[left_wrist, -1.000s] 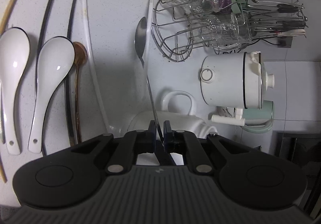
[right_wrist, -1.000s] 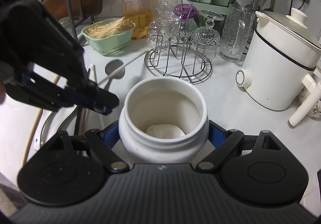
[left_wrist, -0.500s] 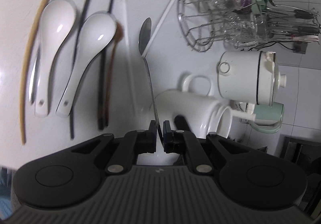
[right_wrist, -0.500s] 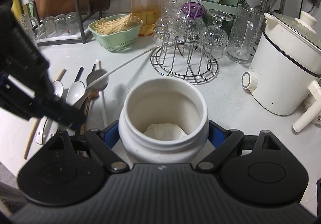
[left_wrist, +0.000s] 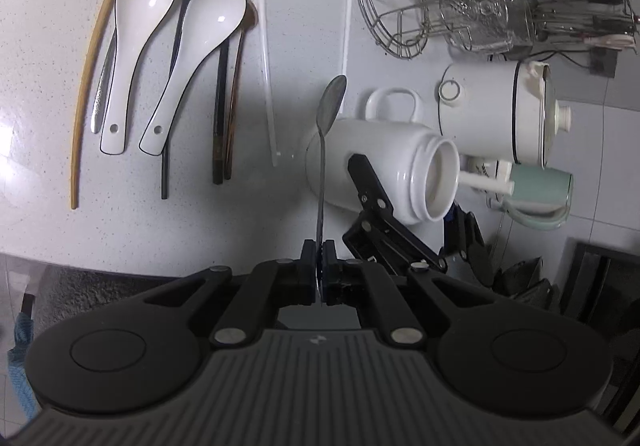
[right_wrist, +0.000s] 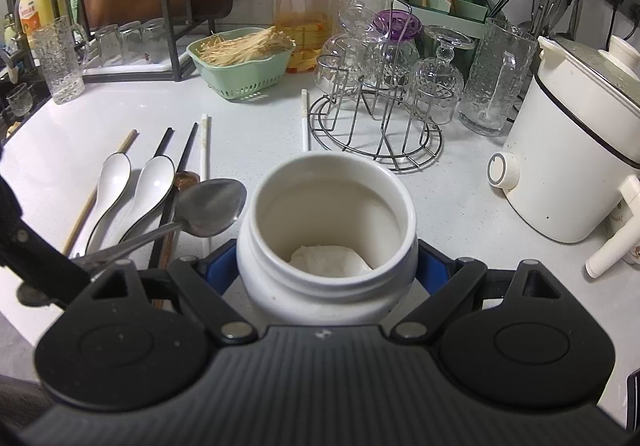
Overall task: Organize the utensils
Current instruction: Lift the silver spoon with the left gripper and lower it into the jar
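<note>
Left tongs (left_wrist: 319, 271) pinch the metal spoon (left_wrist: 330, 104) by its handle; right tongs (right_wrist: 326, 270), jaws opening slightly, clasp the white jar (right_wrist: 326, 206). With so thin a hold, the spoon could swivel and strike the rim.

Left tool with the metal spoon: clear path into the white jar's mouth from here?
Probably yes. The left tool is shut on the metal spoon, whose bowl hovers beside the white jar rim. The jar, gripped by the right tool, has an open mouth with only something white at the bottom.
</note>
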The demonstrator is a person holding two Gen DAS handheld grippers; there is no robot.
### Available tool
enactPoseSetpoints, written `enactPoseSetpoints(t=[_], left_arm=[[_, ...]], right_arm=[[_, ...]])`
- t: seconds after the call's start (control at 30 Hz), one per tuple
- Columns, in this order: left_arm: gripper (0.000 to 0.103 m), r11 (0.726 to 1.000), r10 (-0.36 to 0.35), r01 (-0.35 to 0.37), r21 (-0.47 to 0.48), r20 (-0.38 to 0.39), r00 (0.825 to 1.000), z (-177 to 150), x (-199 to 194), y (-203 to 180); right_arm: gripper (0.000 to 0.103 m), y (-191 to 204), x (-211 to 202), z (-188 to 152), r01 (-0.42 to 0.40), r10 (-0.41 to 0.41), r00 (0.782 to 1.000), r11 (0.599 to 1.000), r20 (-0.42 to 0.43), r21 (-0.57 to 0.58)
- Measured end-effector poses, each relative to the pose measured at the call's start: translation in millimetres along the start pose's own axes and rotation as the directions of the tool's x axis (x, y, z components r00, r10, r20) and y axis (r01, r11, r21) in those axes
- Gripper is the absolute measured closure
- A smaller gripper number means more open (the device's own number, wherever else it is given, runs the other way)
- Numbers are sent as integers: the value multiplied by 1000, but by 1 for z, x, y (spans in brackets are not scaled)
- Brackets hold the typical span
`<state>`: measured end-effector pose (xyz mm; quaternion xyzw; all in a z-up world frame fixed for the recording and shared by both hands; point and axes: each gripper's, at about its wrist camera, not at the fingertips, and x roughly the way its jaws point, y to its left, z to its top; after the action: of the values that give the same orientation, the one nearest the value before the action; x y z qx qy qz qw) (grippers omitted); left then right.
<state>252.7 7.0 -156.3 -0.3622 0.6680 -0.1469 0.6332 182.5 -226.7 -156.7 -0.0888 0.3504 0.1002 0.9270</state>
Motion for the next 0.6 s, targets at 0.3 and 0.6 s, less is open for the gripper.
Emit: enactPoseSetpoints(t=[0.3,0.6], left_arm=[[100,999,17,-15,48,-42,999,6,-20,-22],[100,995,34,-17,102,-167,985,2,-50,-74]], right_arm=[[11,2,-1,-1,-2,2,1000,1000,4,-6],[11,0,0,0,-29,29,1000,999,0,-33]])
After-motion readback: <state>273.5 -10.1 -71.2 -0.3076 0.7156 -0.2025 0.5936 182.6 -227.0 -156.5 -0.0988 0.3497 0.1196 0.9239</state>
